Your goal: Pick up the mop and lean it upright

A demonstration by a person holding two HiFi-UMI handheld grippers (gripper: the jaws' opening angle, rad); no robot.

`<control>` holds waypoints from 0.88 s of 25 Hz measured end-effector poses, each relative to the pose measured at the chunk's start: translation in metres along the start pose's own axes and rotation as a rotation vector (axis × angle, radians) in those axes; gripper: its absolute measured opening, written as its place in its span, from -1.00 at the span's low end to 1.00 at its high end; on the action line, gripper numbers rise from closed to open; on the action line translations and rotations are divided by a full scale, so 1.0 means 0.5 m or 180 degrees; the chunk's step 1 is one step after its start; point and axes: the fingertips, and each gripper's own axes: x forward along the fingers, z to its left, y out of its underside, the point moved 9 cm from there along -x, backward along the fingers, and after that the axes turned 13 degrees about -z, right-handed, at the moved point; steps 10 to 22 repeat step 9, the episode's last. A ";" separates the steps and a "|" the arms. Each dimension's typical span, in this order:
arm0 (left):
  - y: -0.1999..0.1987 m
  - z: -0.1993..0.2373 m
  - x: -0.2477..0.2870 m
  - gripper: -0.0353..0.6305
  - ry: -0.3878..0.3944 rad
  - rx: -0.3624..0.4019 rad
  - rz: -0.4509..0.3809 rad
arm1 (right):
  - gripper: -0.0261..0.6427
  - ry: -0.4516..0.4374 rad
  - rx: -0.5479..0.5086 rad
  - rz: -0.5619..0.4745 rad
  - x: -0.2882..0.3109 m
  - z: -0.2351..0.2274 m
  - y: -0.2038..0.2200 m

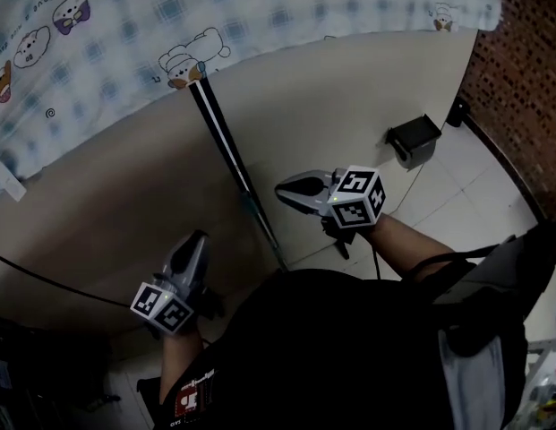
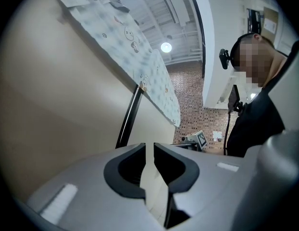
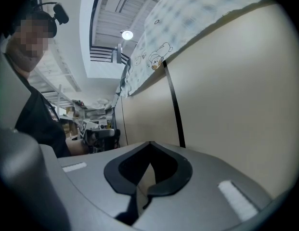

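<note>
Leaning against the beige wall (image 1: 349, 88): mop pole (image 1: 226, 146), black with a pale stripe. Top end sits just under the hem of the checked cartoon cloth (image 1: 260, 7); lower end runs down out of sight behind the person's dark top (image 1: 349, 348). Mop head not visible in any view. Pole untouched by either gripper.

Left gripper (image 1: 199, 236): held low on the left of the head view, well apart from the pole and pointed towards the wall. Jaws narrow, parted by a thin slit only. Nothing between them; bare wall shows through the gap. From the left gripper view, pole seen beyond and left of the jaws as a dark slanted bar.

Right gripper (image 1: 280, 189): held higher, just beside the pole on its right, not touching it. Jaws fully together at the tips and empty. From the right gripper view, pole seen as a thin dark line against the wall, beyond and right of the jaws, rising to the cloth hem.

Other items noted: black box (image 1: 414, 139) at the foot of the wall, right of the right gripper. Pale floor tiles (image 1: 457, 195) beyond it. Brick-pattern wall (image 1: 519, 70) at the far right. Thin black cable (image 1: 45, 280) crossing the wall at lower left.
</note>
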 end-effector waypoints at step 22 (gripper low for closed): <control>0.015 -0.019 0.003 -0.73 0.0026 -0.0003 0.0033 | -0.89 -0.0047 -0.0016 0.0028 -0.015 0.007 0.003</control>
